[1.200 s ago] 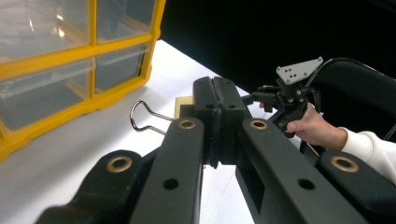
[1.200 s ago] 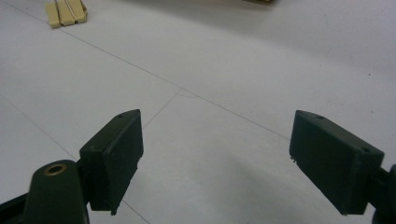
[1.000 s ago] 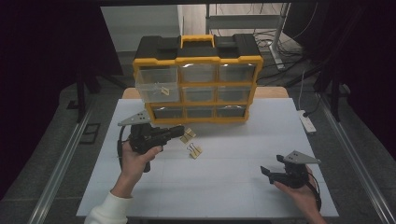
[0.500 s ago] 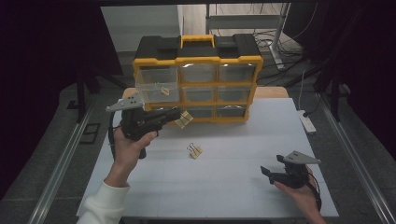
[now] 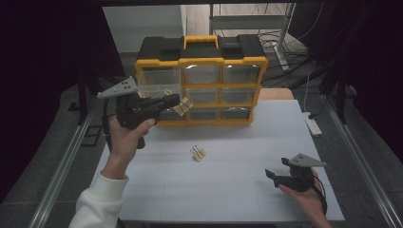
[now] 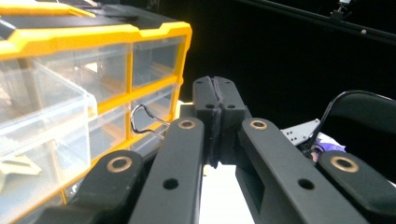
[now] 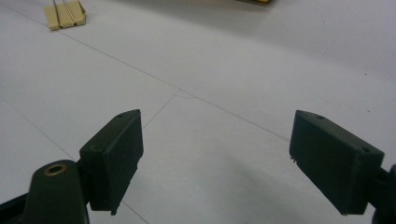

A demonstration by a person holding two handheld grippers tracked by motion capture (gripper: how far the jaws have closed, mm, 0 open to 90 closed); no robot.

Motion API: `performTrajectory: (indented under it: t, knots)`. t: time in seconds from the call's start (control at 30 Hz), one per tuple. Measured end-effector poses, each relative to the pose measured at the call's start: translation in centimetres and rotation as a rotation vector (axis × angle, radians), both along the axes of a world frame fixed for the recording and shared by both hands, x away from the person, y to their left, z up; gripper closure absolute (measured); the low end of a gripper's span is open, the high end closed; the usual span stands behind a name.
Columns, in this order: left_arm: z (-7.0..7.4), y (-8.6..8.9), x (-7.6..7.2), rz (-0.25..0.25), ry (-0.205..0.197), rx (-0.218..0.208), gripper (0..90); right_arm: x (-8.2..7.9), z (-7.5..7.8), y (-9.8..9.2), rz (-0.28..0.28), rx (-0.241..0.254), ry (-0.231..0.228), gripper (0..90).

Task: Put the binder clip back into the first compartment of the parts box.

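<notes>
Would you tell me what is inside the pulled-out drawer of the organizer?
The pulled-out drawer holds at least one tan binder clip; the left gripper covers its lower front.

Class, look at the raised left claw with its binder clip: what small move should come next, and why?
Probably ease the left claw forward over the pulled-out drawer: its jaws are shut on a binder clip held beside that open drawer, which seemingly already holds one.

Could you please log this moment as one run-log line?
left gripper: shut on binder clip, raised at open drawer | right gripper: open, low over table | second clip: on table
</notes>
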State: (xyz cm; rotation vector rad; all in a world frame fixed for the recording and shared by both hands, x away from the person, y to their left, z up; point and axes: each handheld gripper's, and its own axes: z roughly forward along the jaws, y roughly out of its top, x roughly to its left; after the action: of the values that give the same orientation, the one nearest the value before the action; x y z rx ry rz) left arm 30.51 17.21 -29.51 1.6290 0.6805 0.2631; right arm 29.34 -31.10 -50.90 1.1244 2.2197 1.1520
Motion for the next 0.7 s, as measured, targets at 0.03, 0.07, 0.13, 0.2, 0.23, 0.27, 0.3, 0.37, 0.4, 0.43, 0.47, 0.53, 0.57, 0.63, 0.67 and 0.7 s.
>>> performTrajectory:
  t: [0.03, 0.07, 0.13, 0.2, 0.23, 0.27, 0.3, 0.37, 0.4, 0.43, 0.47, 0.53, 0.57, 0.63, 0.67, 0.7]
  knots:
    - [0.0, 0.0, 0.0, 0.0, 0.0, 0.0, 89.0, 0.0, 0.0, 0.0, 0.0, 0.0, 0.0, 17.7]
    - [0.2, 0.0, 0.0, 0.001, -0.005, -0.002, 89.0, 0.0, 0.0, 0.0, 0.0, -0.001, 0.0, 17.7]
    - [0.6, 0.1, 0.1, 0.007, -0.011, -0.001, 89.1, 0.0, 0.0, 0.0, 0.001, -0.001, 0.0, 17.7]
    - [0.9, 0.1, 0.3, 0.011, -0.015, 0.0, 89.0, 0.0, 0.0, 0.0, 0.0, -0.001, 0.0, 17.7]
    - [1.1, 0.1, 0.4, 0.015, -0.016, 0.001, 89.0, 0.0, 0.0, 0.0, 0.0, -0.001, 0.0, 17.7]
    - [1.2, 0.2, 0.4, 0.017, -0.019, 0.003, 89.0, 0.0, 0.0, 0.0, 0.0, -0.001, 0.0, 17.7]
    - [1.4, 0.1, 0.6, 0.019, -0.021, 0.004, 89.1, 0.0, 0.0, 0.0, 0.0, -0.001, 0.0, 17.7]
    - [1.6, 0.2, 0.8, 0.023, -0.02, 0.005, 89.0, 0.0, 0.0, 0.0, 0.0, -0.001, 0.0, 17.7]
    - [1.9, 0.2, 0.9, 0.028, -0.021, 0.006, 89.0, 0.0, 0.0, 0.0, -0.005, -0.007, -0.001, 17.7]
    - [2.1, 0.3, 1.0, 0.029, -0.023, 0.003, 89.0, 0.0, 0.0, 0.0, 0.0, -0.002, 0.0, 17.7]
    - [2.3, 0.4, 1.2, 0.032, -0.026, 0.002, 89.1, 0.0, 0.0, 0.0, 0.0, -0.002, 0.0, 17.7]
    - [2.6, 0.5, 1.4, 0.043, -0.026, 0.008, 89.0, 0.0, 0.0, 0.0, -0.002, 0.0, 0.001, 17.7]
    - [2.7, 0.5, 1.6, 0.053, -0.024, 0.011, 89.0, 0.0, 0.0, 0.0, -0.002, 0.0, 0.0, 17.7]
    - [3.1, 0.6, 2.1, 0.074, -0.025, 0.023, 89.0, 0.0, 0.0, 0.0, 0.0, -0.001, 0.001, 17.7]
    - [3.2, 0.7, 2.4, 0.084, -0.024, 0.029, 89.0, 0.0, 0.0, 0.0, 0.0, -0.001, 0.0, 17.7]
    - [3.4, 0.8, 2.8, 0.107, -0.027, 0.048, 89.0, 0.0, 0.0, 0.0, 0.001, 0.0, 0.001, 17.7]
